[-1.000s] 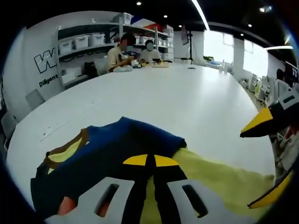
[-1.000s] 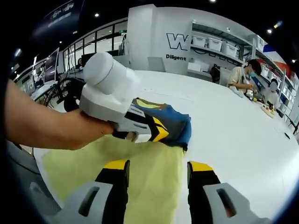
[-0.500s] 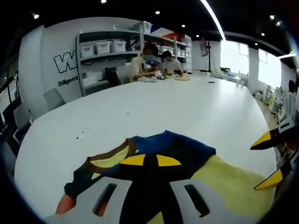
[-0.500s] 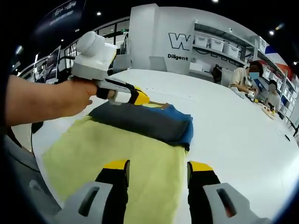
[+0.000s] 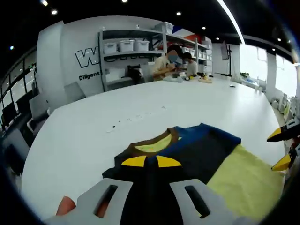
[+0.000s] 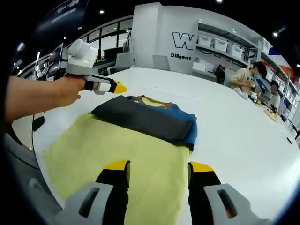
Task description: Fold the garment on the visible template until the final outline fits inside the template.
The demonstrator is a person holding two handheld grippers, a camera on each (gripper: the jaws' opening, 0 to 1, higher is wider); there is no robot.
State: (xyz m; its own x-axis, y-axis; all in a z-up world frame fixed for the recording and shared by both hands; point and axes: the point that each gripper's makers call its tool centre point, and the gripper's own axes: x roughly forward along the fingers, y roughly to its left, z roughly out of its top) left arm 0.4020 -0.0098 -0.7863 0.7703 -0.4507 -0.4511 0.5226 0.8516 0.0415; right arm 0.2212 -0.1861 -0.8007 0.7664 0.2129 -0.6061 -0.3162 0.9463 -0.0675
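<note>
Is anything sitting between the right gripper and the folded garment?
Nothing visible does. The right gripper, open, faces the folded garment across bare yellow template. The left gripper is off to the side, above the table.

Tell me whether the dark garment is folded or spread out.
Folded. In the right gripper view the garment is a compact stacked rectangle lying across the far end of the yellow template, with a blue layer showing under the dark one.

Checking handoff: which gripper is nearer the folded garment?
Left. The left gripper hovers just off the folded garment's edge; the right gripper sits back over the yellow template.
</note>
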